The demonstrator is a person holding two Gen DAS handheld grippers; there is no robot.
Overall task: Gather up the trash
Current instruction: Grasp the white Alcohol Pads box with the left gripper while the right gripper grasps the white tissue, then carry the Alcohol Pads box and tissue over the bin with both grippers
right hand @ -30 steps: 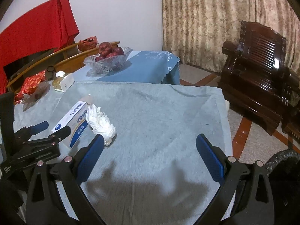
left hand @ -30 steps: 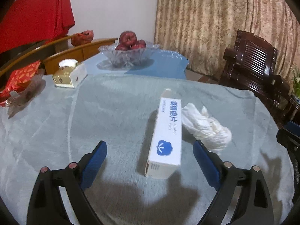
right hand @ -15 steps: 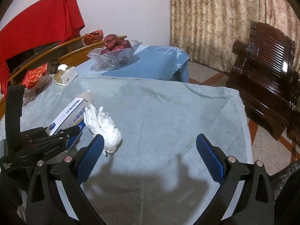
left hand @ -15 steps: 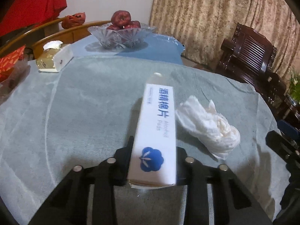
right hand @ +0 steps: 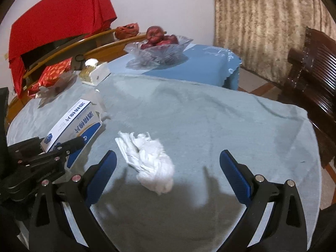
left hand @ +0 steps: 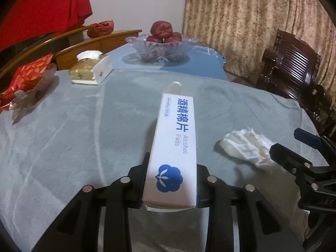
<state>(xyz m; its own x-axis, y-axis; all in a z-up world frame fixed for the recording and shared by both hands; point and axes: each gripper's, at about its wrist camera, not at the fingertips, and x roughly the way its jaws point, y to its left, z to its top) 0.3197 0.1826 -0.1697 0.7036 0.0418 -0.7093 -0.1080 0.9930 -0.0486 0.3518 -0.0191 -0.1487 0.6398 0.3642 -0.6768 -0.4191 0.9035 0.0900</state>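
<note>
Two pieces of trash concern you here. Your left gripper (left hand: 171, 185) has its jaws pinching the near end of the alcohol pads box (left hand: 175, 147): light, stiff card, so hold its long sides. The crumpled tissue (right hand: 150, 160) lies on the surface toward its near edge, between the spread jaws of your right gripper (right hand: 168, 175); soft and weightless, take its bulky middle.
</note>
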